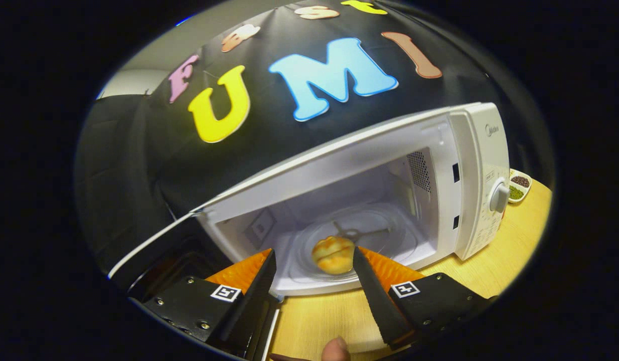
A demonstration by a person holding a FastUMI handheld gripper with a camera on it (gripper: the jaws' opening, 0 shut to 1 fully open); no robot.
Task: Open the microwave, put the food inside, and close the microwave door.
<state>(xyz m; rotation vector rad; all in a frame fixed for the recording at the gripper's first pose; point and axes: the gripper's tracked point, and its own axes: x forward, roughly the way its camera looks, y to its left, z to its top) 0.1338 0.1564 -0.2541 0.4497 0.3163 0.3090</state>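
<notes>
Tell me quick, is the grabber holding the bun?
Gripper: open, holding nothing; the bun sits on the microwave plate just beyond its jaws.

Microwave [470,165] door open; bun [332,254] on the microwave's glass turntable [390,235], between spread claw [313,260] fingers, untouched.

The swung-open white-edged dark microwave door [154,250] is cut off at its lower end and partly hidden behind the gripper [314,260] body. Markings on the white control panel [490,200] are too small to tell. Contents of the small white divided dish [519,186], half hidden behind the white microwave [339,165], are indistinct. A fingertip [335,350] is cut off at the bottom.
</notes>
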